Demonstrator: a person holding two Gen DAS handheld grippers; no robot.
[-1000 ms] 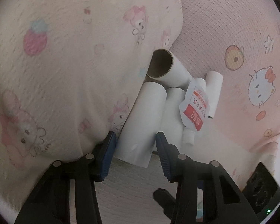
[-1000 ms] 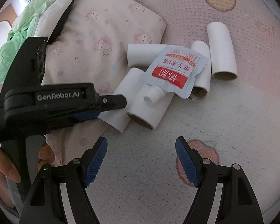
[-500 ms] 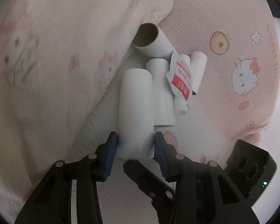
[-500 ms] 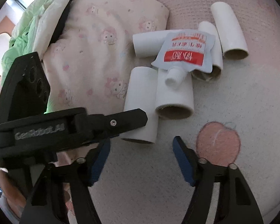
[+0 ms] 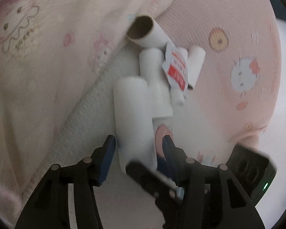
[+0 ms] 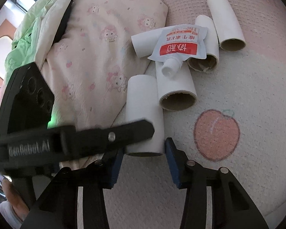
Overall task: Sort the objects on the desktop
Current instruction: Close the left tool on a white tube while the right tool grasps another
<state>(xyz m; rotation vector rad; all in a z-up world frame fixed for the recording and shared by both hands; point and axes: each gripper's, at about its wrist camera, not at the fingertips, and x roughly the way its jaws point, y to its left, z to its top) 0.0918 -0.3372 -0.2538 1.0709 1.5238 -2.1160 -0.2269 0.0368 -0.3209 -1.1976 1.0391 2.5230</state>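
Note:
Several white cardboard tubes lie in a heap on the pink blanket, with a white-and-red spouted pouch (image 6: 181, 43) on top of them; the pouch also shows in the left wrist view (image 5: 176, 68). The nearest tube (image 5: 133, 118) (image 6: 143, 112) lies with its near end between both grippers' jaws. My left gripper (image 5: 138, 153) is open around that end, its pads slightly apart from the tube. My right gripper (image 6: 143, 164) is open, its jaws flanking the tube's open end. The left gripper's finger (image 6: 104, 135) crosses over the tube in the right wrist view.
A pale cartoon-print pillow (image 6: 97, 57) lies to the left of the tubes. Green and white bedding (image 6: 36, 28) is bunched at far left. A peach print (image 6: 216, 133) marks the blanket at right. The right gripper's body (image 5: 251, 169) sits at lower right in the left wrist view.
The left gripper's jaws have opened off the nearest tube. The right gripper has moved in and narrowed around the same tube's open end.

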